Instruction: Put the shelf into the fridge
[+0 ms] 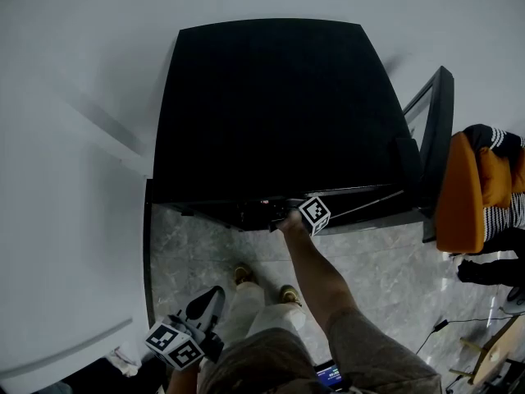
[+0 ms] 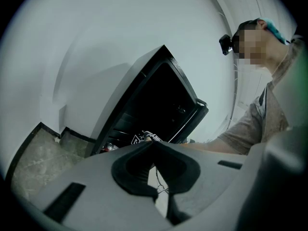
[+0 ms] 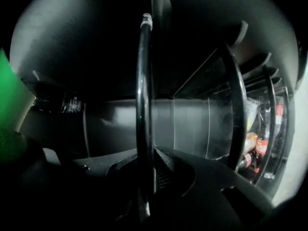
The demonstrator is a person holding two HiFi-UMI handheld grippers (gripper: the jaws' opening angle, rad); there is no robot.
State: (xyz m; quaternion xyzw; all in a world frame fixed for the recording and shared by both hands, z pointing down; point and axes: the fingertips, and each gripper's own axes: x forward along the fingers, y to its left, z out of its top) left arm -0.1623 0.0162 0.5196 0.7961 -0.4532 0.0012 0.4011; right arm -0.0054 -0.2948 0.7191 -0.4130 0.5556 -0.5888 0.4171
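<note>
The black fridge (image 1: 271, 113) stands below me with its door (image 1: 436, 130) swung open to the right. My right gripper (image 1: 310, 215) reaches into the fridge's front opening. In the right gripper view it (image 3: 153, 152) is shut on a black bar of the wire shelf (image 3: 143, 81), which stands on edge inside the dark cabinet. A thin wire of the shelf (image 1: 371, 205) shows at the opening. My left gripper (image 1: 182, 341) hangs low by my leg, away from the fridge. Its jaws (image 2: 153, 144) are shut with nothing in them.
Bottles (image 3: 257, 148) stand in the fridge at the right of the right gripper view. An orange chair (image 1: 459, 189) with a person in a striped top is beside the open door. White walls flank the fridge on the left. The floor (image 1: 385, 269) is grey marble.
</note>
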